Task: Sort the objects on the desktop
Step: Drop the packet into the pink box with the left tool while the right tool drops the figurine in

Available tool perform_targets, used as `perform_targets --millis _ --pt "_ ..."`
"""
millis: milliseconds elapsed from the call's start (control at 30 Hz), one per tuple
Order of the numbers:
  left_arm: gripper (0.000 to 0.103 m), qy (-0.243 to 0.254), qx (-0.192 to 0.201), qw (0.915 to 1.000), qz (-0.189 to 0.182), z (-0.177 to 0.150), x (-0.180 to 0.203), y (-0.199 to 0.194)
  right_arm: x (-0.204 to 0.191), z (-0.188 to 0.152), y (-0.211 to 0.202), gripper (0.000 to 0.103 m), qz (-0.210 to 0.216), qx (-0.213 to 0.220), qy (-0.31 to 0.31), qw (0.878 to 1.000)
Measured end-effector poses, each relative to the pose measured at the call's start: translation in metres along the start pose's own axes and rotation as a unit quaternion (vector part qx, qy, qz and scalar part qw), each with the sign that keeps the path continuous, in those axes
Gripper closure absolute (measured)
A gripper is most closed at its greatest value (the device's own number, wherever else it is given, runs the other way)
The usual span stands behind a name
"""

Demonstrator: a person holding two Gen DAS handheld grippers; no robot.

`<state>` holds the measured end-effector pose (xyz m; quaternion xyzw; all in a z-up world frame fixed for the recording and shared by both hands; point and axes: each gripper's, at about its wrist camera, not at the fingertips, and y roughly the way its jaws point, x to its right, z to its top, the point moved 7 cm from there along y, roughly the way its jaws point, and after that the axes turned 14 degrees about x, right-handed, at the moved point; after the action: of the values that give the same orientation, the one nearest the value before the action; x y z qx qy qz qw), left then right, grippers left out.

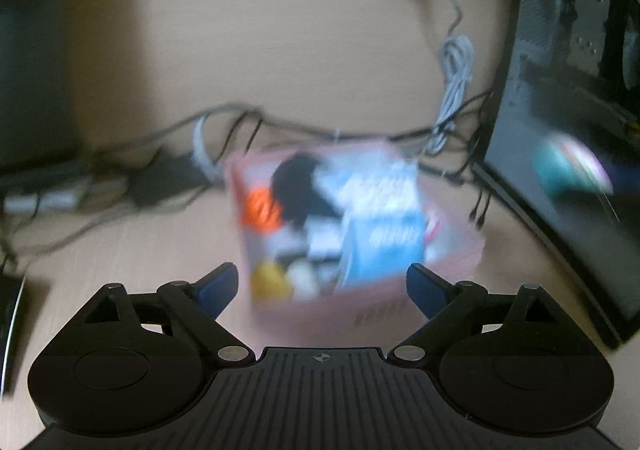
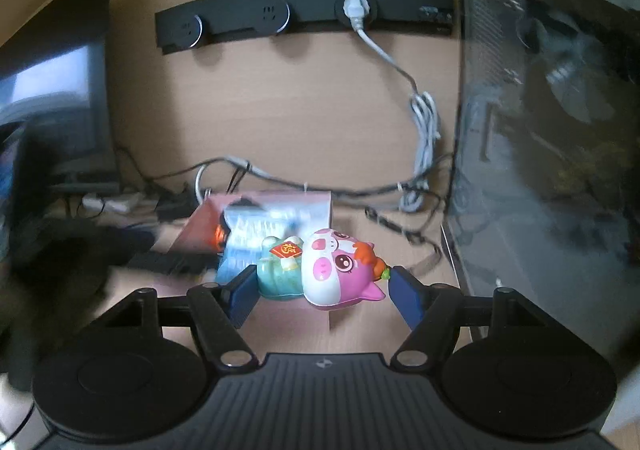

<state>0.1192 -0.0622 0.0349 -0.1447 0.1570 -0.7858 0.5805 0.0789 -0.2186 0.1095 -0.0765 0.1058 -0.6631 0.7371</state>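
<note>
**Bring the pig toy over the pink box**

My left gripper (image 1: 322,286) is spread wide and empty above the pink box (image 1: 452,262) (the picture is blurred). My right gripper (image 2: 322,290) pinches the pig toy (image 2: 324,270) by both ends. I should keep it level and release only when it is fully over the box.

The box (image 1: 452,266) sits on the desk (image 1: 320,70), cables (image 1: 280,122) behind it, computer case (image 1: 580,130) right of it
</note>
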Motion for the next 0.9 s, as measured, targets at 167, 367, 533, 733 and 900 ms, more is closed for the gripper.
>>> perform_targets --millis 167,367,533,733,900 --pt "0.008 -0.027 -0.022 0.9991 0.023 -0.025 -0.024 -0.024 -0.014 0.024 0.079 0.033 0.008 -0.011 0.023 1.0" --pt "0.007 -0.059 -0.037 0.995 0.071 -0.043 -0.072 -0.052 -0.029 0.025 0.159 0.03 0.0 -0.048 0.035 0.998" --pt "0.007 -0.099 -0.041 0.99 0.092 -0.051 -0.101 -0.06 -0.063 -0.017 0.157 0.02 0.022 -0.087 0.003 0.996" --pt "0.006 -0.102 -0.056 0.9901 0.079 -0.06 -0.1 -0.057 -0.103 -0.049 0.156 0.048 0.049 -0.129 0.015 0.99" --pt "0.006 -0.097 -0.05 0.9905 0.083 -0.058 -0.109 -0.061 -0.1 -0.047 0.172 0.05 0.02 -0.13 0.026 0.991"
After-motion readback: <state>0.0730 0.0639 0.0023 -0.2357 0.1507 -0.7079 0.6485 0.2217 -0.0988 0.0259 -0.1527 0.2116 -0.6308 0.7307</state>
